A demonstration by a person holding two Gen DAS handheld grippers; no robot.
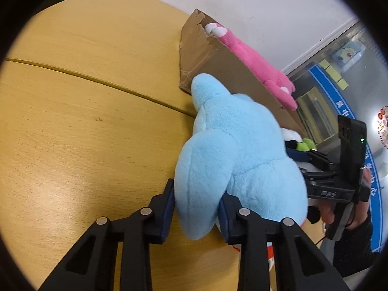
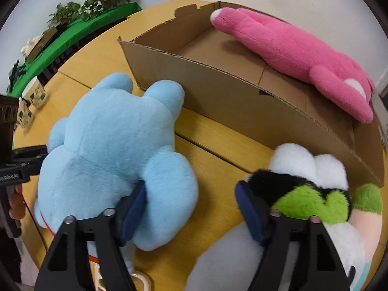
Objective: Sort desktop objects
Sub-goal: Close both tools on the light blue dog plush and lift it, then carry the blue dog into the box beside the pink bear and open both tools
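Left gripper (image 1: 196, 208) angled down, clamping blue plush (image 1: 232, 150) limb

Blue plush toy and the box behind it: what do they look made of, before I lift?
Blue plush toy: soft, short-pile fleece, apparently stuffed; matte fuzzy surface, rounded lobes, and it dents where the left gripper pinches one lobe.
Cardboard box: brown corrugated cardboard, matte; fluting shows along its cut top edge, with creases and a torn corner.
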